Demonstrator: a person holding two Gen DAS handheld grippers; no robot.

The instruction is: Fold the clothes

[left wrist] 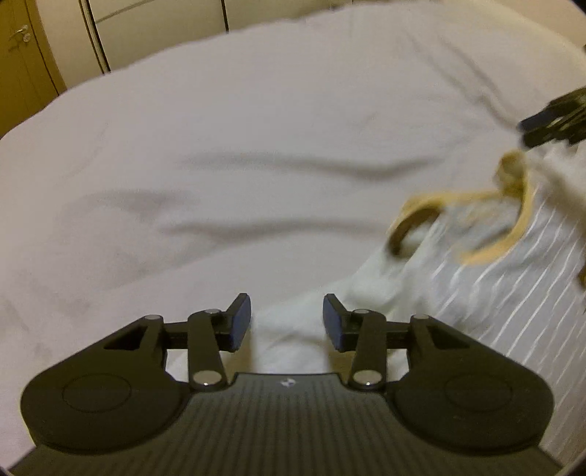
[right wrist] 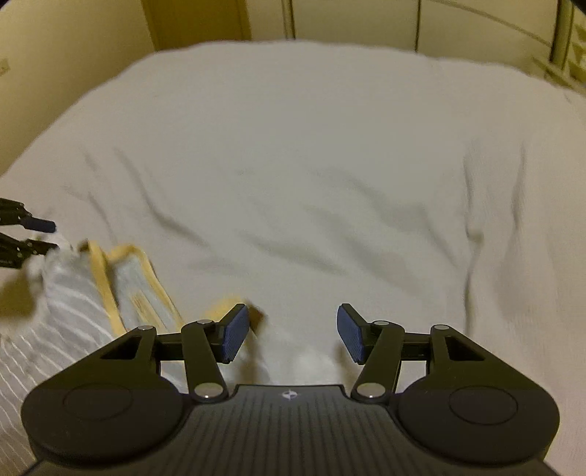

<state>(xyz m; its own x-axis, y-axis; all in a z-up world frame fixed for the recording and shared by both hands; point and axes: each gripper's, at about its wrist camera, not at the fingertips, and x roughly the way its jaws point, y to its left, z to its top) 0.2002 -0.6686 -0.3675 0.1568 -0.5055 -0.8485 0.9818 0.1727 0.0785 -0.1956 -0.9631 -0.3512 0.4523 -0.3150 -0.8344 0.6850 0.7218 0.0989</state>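
No readable writing anywhere; only a small white emblem on each hand-held gripper body, too small to make out. A tan label patch inside the garment's neckline in the right wrist view is blurred, text illegible.

Left hand-held gripper [left wrist: 286, 322]: jaws spread apart, blue pads [left wrist: 240, 322] facing each other with a clear gap, nothing pinched. White fabric of the garment [left wrist: 494, 293] shows in the gap between the pads and below them; whether the pads touch it cannot be told. The garment is grey with thin white stripes, white sleeves and yellow-tan trim [left wrist: 512, 219] at the neck opening. It lies on the bed [left wrist: 219, 146], right of and ahead of the left hand-held gripper, partly bunched, neckline lifted and motion-blurred.

Right hand-held gripper [right wrist: 293, 331]: jaws also spread wide, blue pads [right wrist: 351, 335] apart, gripping nothing. A white part of the garment sits in the gap just below the pads; the striped body and yellow trim lie to the left of it, by the left finger.

Each hand-held gripper shows at the edge of the other's view, next to the garment's collar area. Bed covered by a wrinkled white sheet. Cream cabinet doors [left wrist: 154, 25] behind the bed.
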